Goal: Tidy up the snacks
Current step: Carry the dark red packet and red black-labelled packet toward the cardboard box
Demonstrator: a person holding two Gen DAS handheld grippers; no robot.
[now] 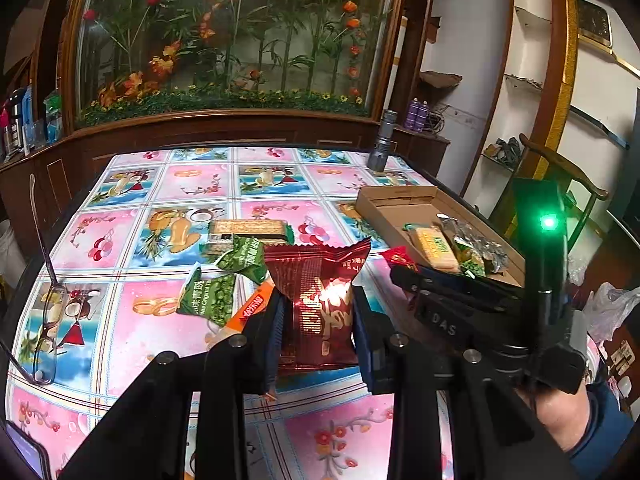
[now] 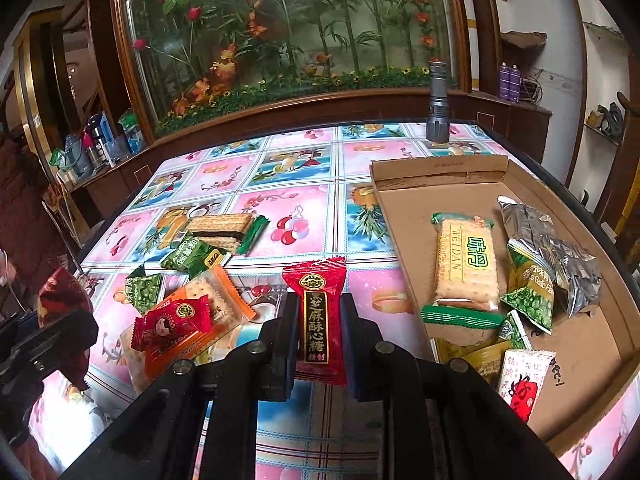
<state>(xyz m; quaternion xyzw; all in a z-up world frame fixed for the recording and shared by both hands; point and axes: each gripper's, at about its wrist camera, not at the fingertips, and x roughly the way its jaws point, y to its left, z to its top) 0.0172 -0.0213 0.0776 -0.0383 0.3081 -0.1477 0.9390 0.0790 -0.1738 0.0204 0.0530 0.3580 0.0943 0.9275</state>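
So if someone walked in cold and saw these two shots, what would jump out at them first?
Probably the two red wrappers clamped up close: a dark red foil snack pack in the left gripper and a bright red candy in the right gripper. Next, the loud pink fruit-print tablecloth, and the cardboard tray of snacks on the right.

Bare tablecloth (image 2: 280, 172) lies open beyond the loose snack packets (image 2: 192, 280); the cardboard tray (image 2: 436, 166) blocks the right.
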